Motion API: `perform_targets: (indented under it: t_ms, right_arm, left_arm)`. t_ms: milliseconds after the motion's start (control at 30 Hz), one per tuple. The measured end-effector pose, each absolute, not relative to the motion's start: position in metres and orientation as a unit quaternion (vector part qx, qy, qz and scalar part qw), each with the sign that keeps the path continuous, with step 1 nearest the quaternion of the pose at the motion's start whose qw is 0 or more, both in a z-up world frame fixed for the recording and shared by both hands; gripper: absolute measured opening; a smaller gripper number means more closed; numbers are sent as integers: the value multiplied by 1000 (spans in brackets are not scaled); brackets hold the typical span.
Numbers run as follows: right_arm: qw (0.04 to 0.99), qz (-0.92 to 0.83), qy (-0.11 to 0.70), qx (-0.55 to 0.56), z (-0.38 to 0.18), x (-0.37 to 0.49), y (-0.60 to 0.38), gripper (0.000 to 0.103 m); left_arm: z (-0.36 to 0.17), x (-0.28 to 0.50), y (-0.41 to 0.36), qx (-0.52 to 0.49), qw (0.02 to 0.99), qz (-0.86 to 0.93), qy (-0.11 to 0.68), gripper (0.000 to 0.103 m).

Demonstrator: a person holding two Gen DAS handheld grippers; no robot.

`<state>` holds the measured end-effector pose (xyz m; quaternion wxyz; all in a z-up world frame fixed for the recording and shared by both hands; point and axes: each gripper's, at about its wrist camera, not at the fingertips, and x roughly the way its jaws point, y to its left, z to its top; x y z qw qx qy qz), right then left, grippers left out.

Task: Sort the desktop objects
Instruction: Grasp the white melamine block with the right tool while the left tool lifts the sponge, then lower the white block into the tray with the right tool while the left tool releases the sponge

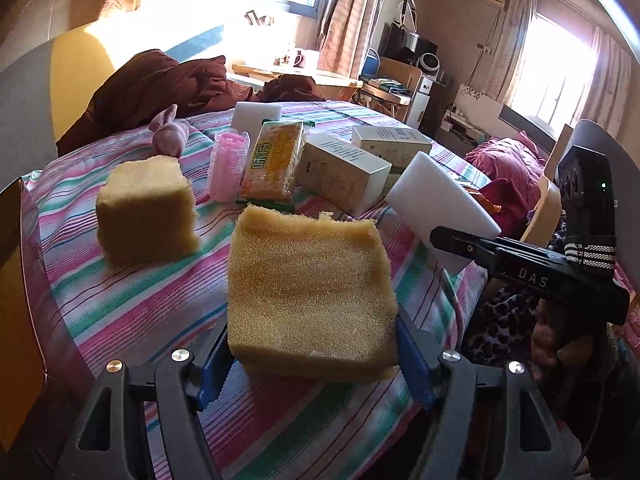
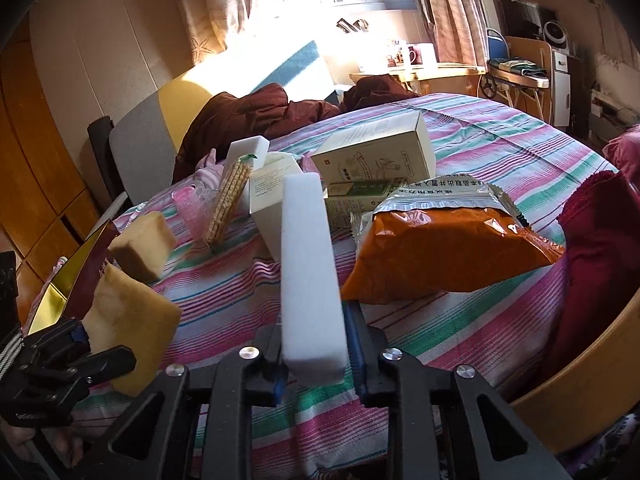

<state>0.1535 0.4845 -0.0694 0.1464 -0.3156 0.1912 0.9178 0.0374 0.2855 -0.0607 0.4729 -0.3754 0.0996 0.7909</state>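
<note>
Simultaneously, both tools are loaded above a round table (image 1: 132,304) draped in a striped cloth: the left gripper (image 1: 312,364) is clenched on a yellow sponge block (image 1: 308,292), its blue pads pressing the block's 2 sides, while the right gripper (image 2: 316,364) is clamped across the near end of a white foam bar (image 2: 310,272). In the right wrist view the bar's long axis runs straight forward along the fingers, its far end pointing at the clutter in the middle of the table; in the left wrist view the same bar tilts up and leftward from its tool. The sponge is squat, with no clear long axis, its broad face turned up. Just beyond, a second yellow sponge (image 1: 146,216) sits on the cloth to the left, and another white foam bar (image 1: 250,118) stands behind a pink roll (image 1: 228,168) and a cracker packet (image 1: 272,168). 2 pale cartons (image 1: 344,172) and an orange snack bag (image 2: 448,252) crowd the right side. Judged from this, the step in hand is carrying 1 item per tool toward its group. The next move probably calls for bringing like to like, sponge beside sponge and foam beside foam, lowering each squarely before easing the grip; where the groups belong cannot be told.
</note>
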Motion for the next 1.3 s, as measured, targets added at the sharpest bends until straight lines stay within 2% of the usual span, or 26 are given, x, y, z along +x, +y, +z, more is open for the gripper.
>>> perform_targets:
  t_ms: [467,767,1000,1300]
  right_arm:
    - [15,941,145,-304,-44,120,409,21]
    - [-73,948,103,-294,-20,78,341,21]
    - [-137,935,79,-317,-17,27,284,21]
    - [-183,907,65,-372,-26,-51,227,21]
  left_arm:
    - [-17,41,212,-337,435,835,37,73]
    - [1,15,118,-319,326,890,-11,73]
    - [-8,-26,53,-334,231,913,-47,73]
    - [-19,-66,8,-349,156,923,-43,73]
